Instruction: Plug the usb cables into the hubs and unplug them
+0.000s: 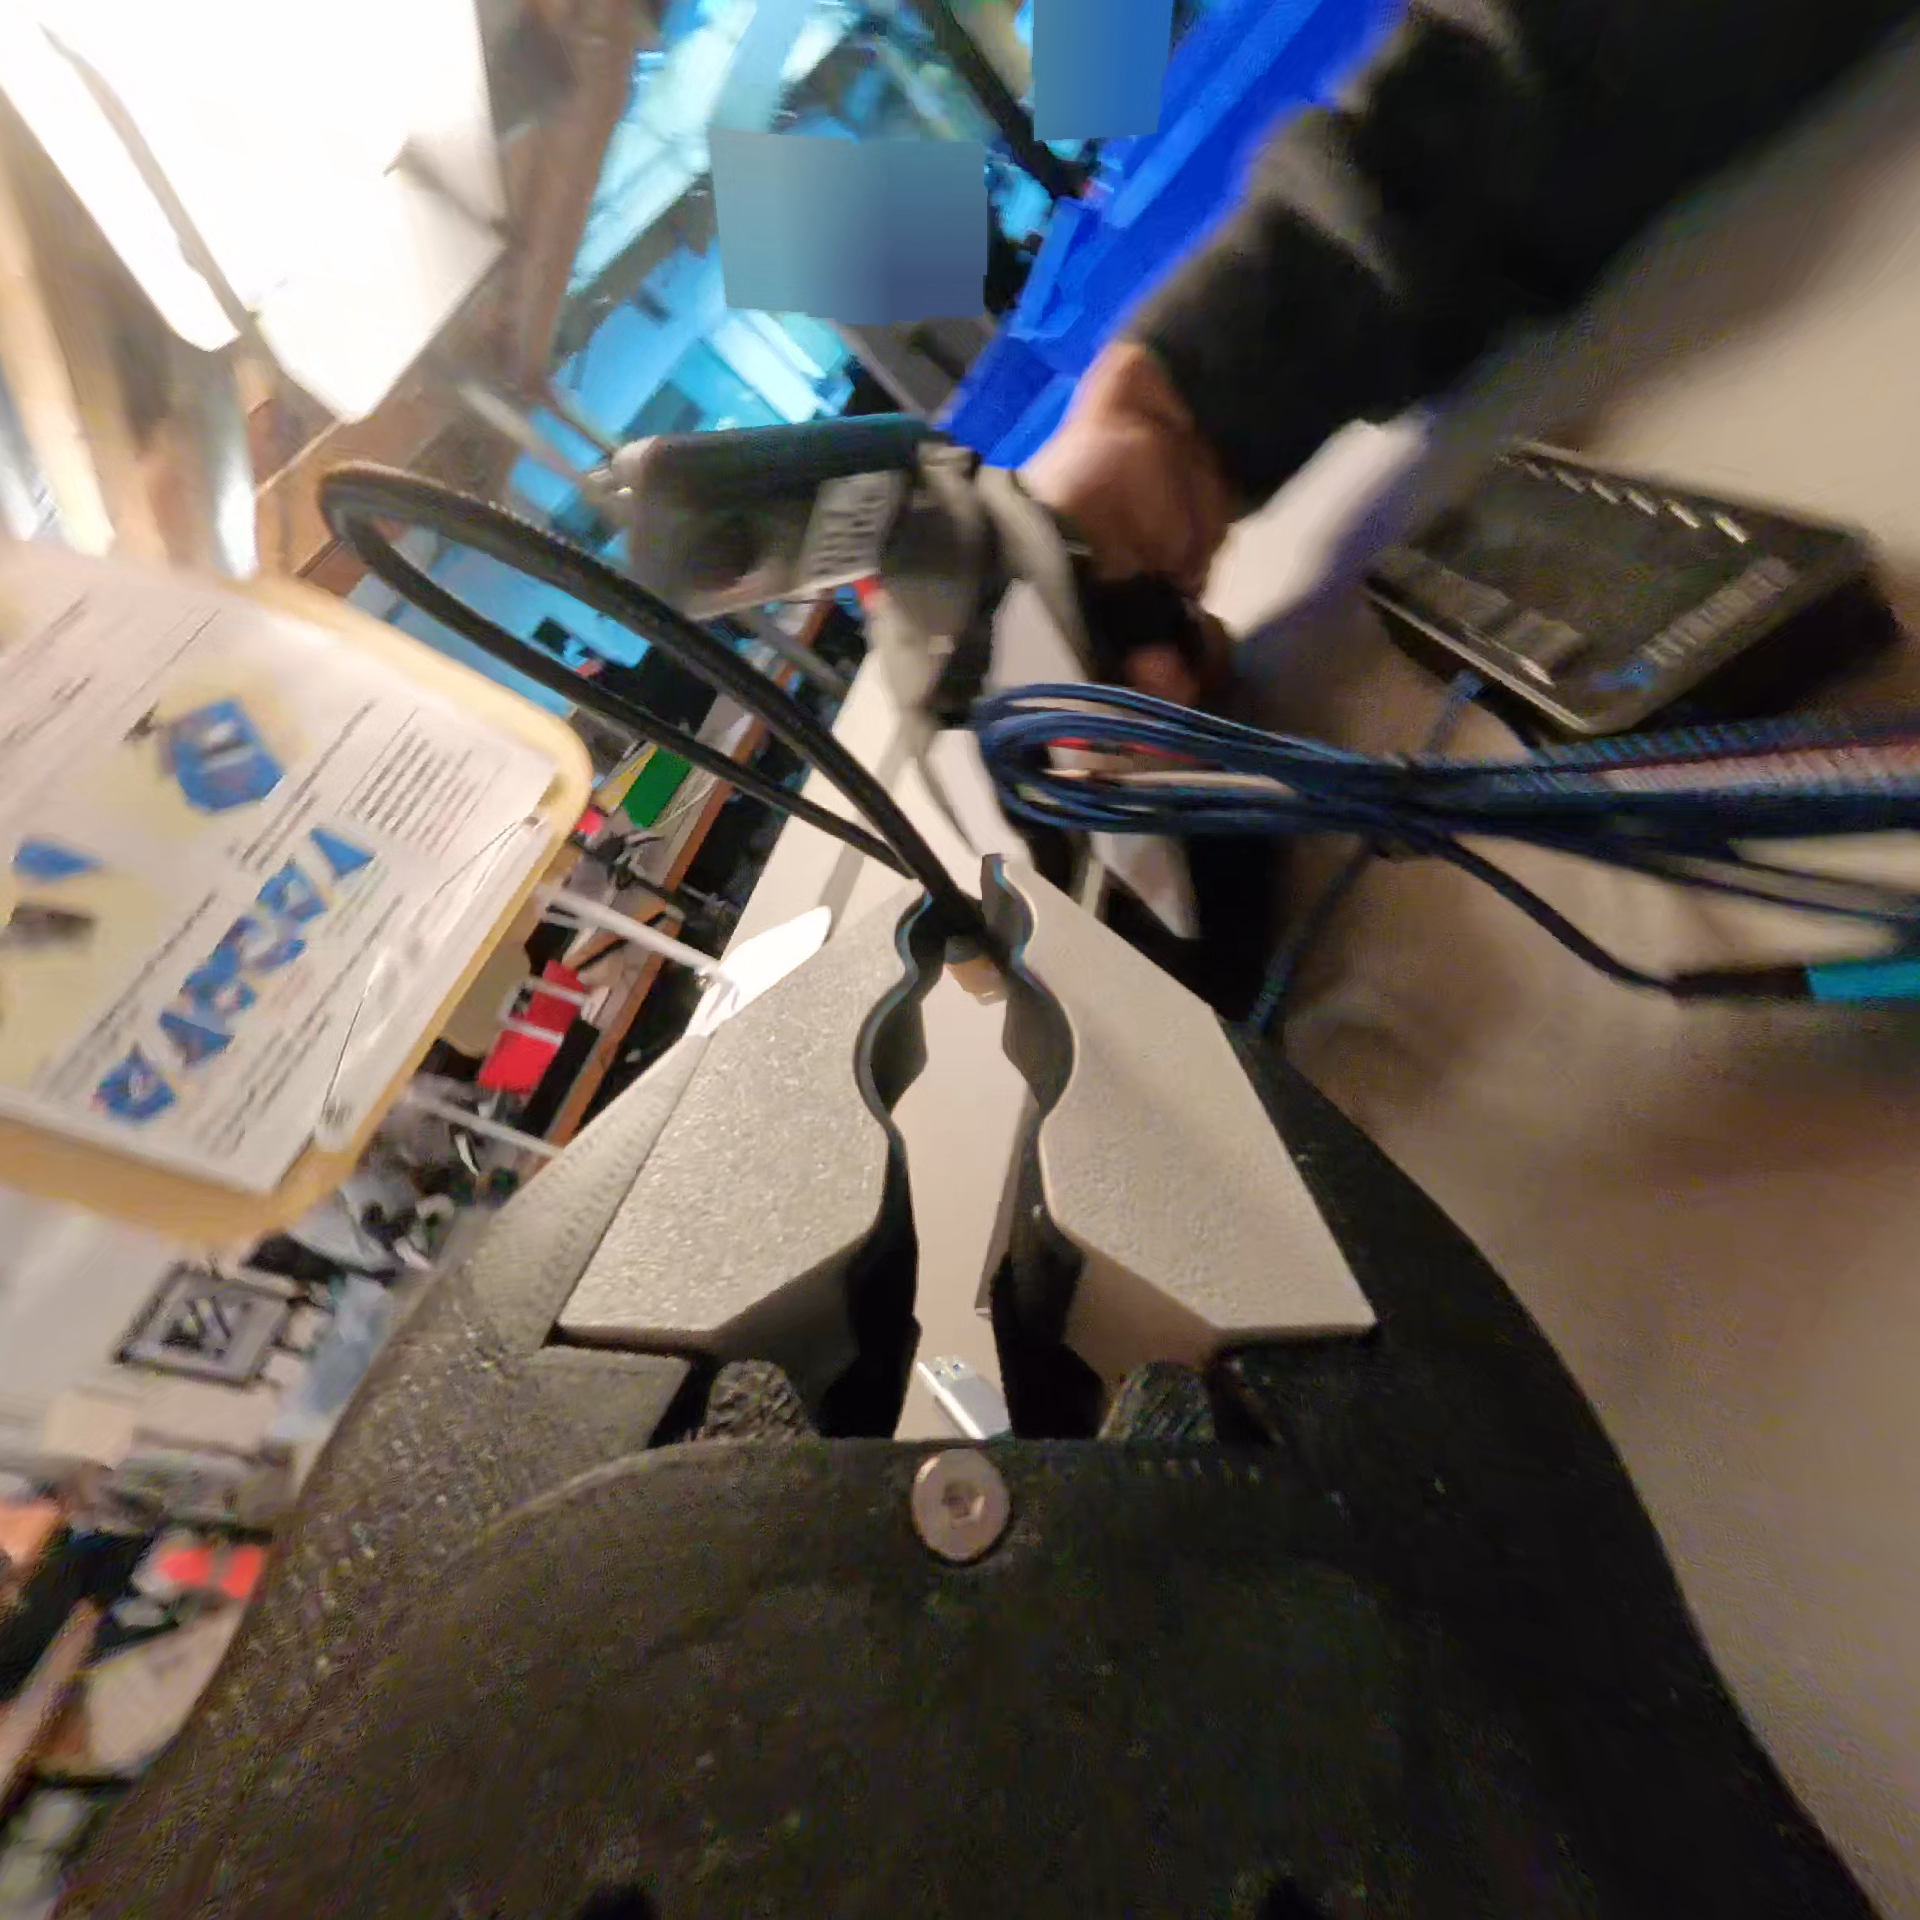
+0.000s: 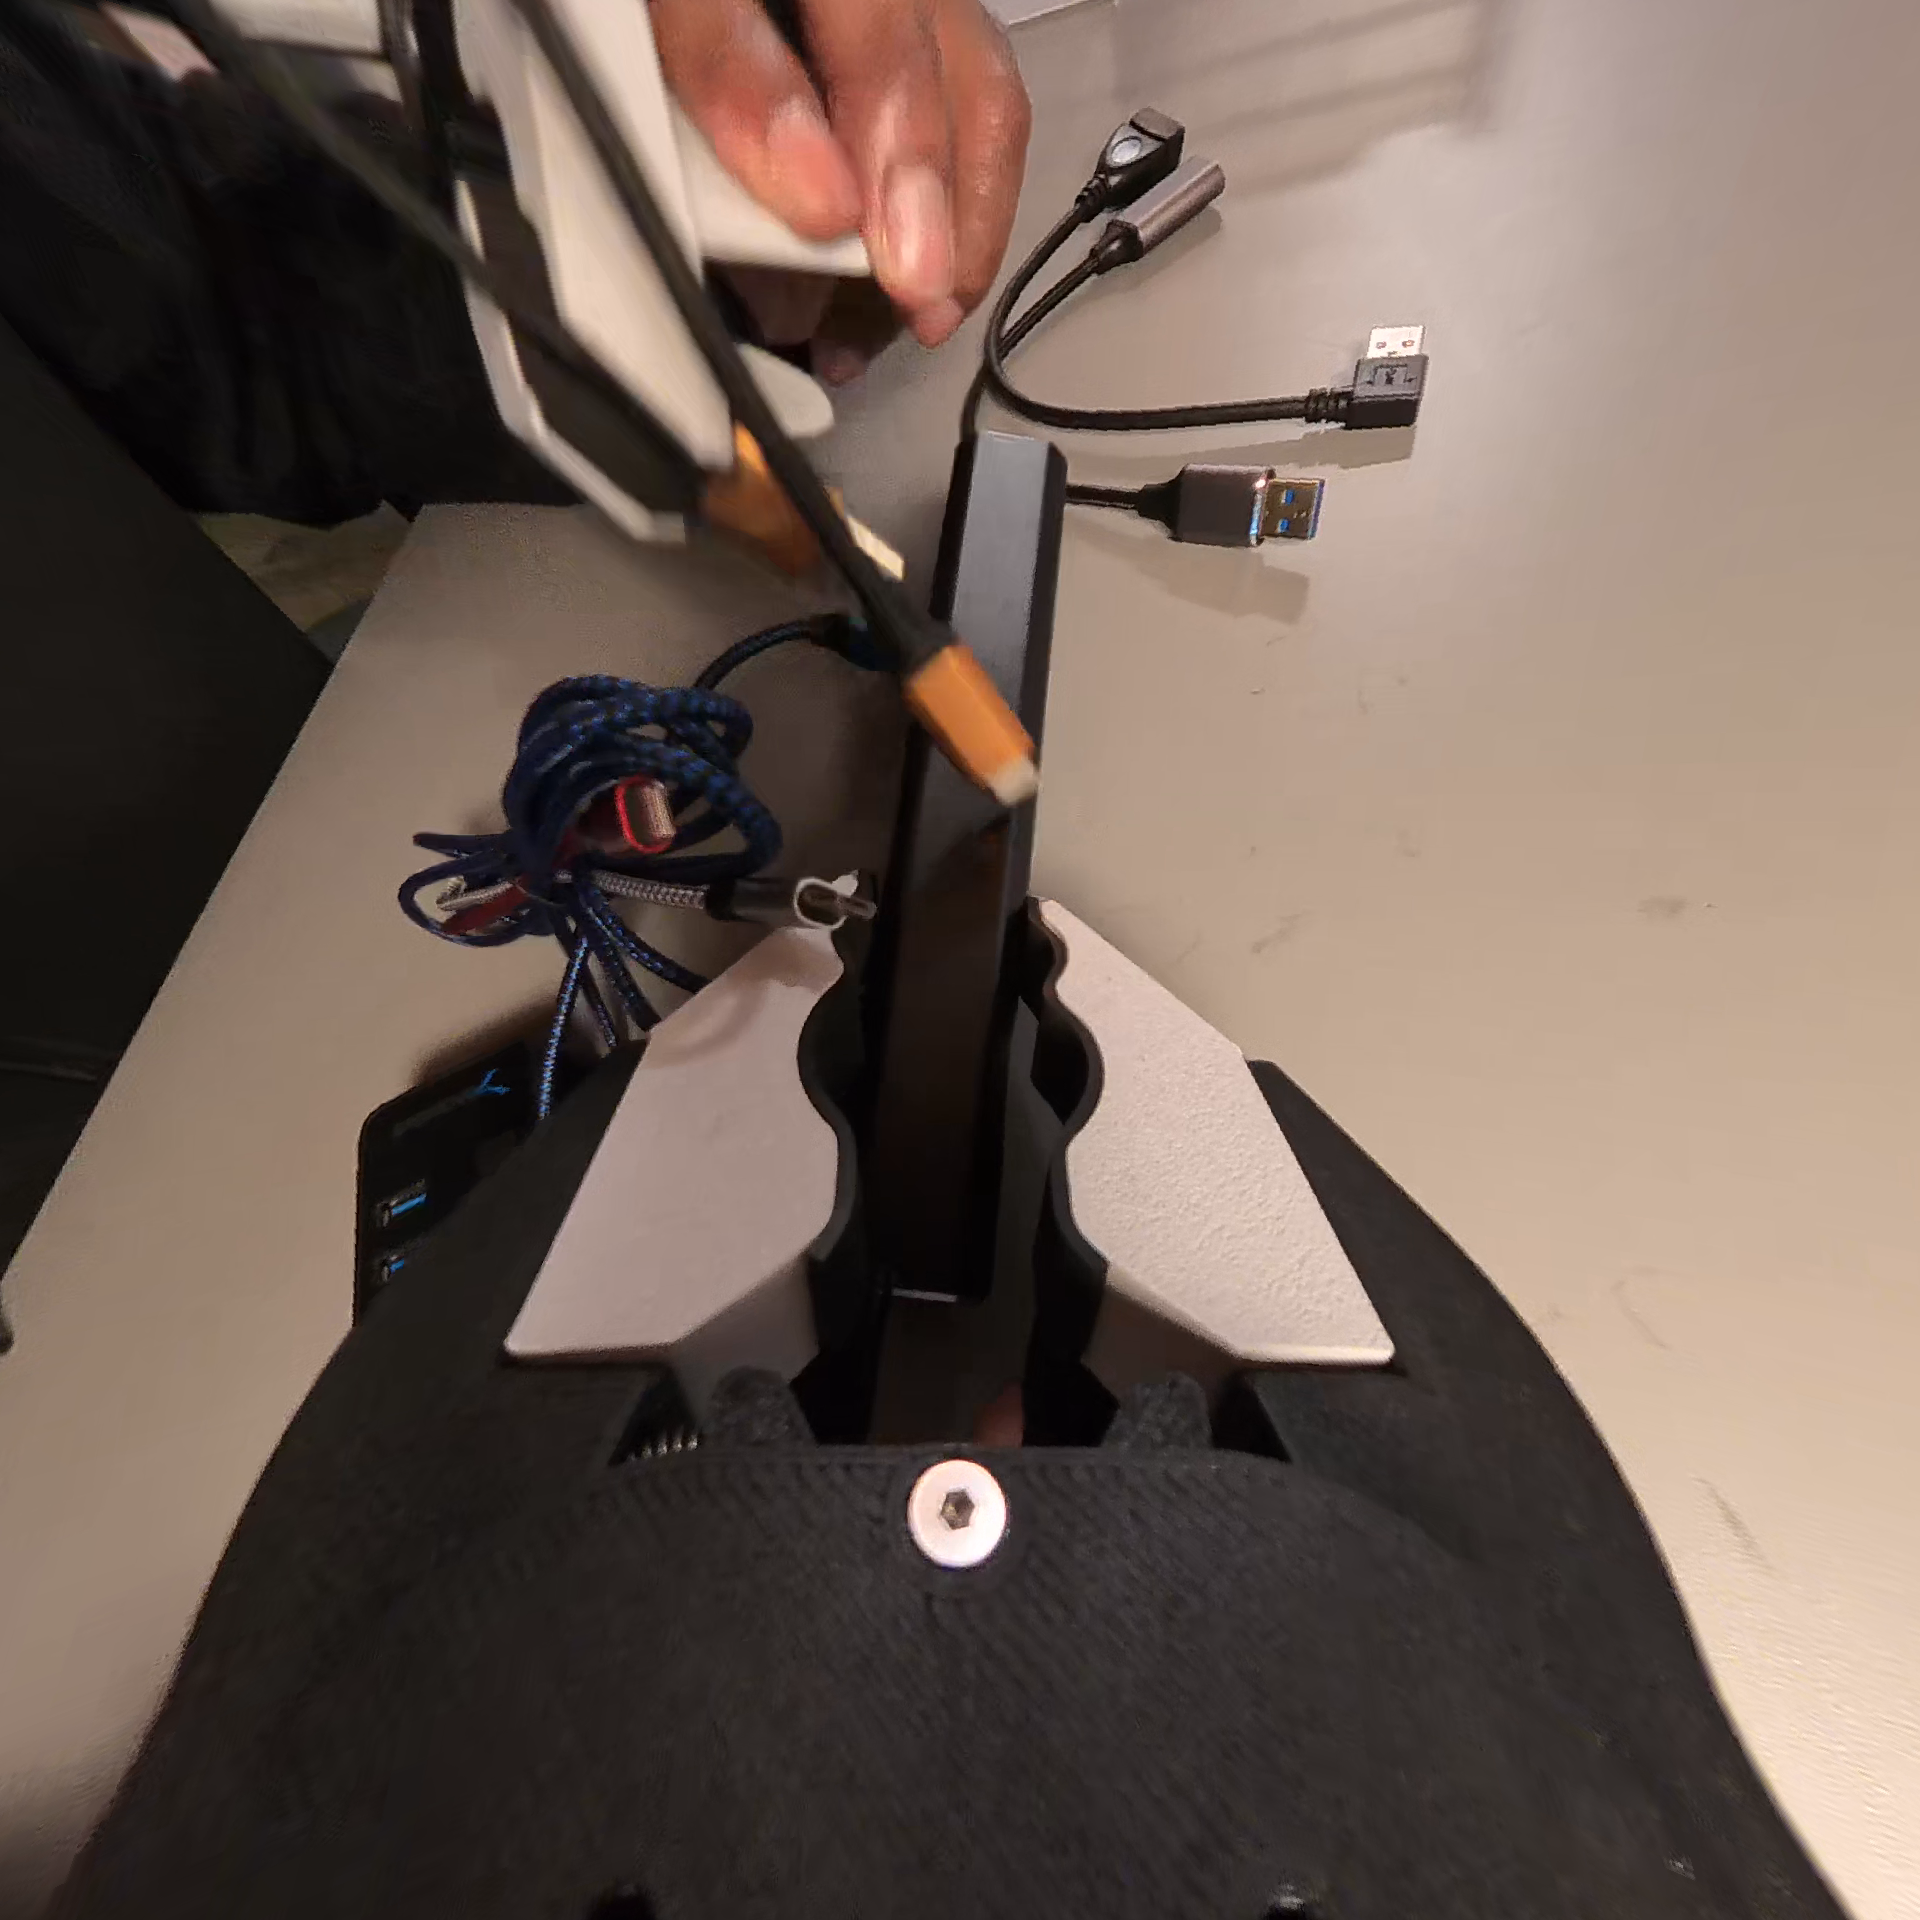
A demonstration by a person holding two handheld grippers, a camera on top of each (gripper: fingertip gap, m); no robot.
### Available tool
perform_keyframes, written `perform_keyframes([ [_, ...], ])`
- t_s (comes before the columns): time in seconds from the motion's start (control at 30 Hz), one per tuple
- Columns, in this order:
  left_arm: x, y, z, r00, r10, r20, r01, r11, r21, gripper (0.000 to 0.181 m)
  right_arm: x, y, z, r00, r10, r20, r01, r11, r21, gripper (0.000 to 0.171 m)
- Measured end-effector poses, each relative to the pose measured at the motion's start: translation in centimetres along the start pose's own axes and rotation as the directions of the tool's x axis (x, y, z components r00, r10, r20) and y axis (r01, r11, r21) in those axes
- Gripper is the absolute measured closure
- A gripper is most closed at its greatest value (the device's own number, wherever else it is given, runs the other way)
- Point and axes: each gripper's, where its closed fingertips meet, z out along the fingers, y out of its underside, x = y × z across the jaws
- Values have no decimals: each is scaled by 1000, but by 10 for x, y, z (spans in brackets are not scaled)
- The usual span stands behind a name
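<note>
Black cable (image 1: 623, 665) in hand-held gripper (image 1: 961, 935)

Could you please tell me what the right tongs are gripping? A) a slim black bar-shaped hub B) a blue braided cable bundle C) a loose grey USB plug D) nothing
A: in the right wrist view, the right tongs are shut on the slim black bar-shaped hub, which stands between the grey fingers.

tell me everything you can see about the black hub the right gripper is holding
The black hub is a long, slim bar with a smooth matte shell, standing on edge above the pale table. The right gripper clamps its near end between grey fingers. A thin black cable leaves its far end. An orange-sleeved plug hangs just over its side, seemingly not inserted.
</note>
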Motion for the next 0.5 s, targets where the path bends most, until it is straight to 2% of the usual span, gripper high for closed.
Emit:
perform_keyframes([
  [0.03,-14,2,-3,996,-71,54,71,997,7,171,3,-2,0,1000,4,-22,-4,1000,7,146],
  [0.07,-28,4,-6,985,-135,106,134,991,13,178,6,-3,1,999,7,-52,-6,1000,17,146],
  [0.17,-60,11,-17,921,-317,226,311,948,62,172,19,-13,-1,987,25,-160,-13,997,75,147],
  [0.27,-84,21,-26,773,-561,297,540,827,156,172,35,-28,-7,953,76,-293,-25,984,174,147],
  [0.37,-98,31,-34,523,-815,250,759,579,298,172,44,-44,-15,907,147,-394,-27,955,294,147],
  [0.43,-104,33,-37,341,-932,125,843,362,397,171,47,-52,-21,872,180,-455,-7,935,356,147],
  [0.5,-109,33,-43,155,-987,-27,871,124,475,173,50,-57,-24,837,219,-502,4,914,406,148],
])
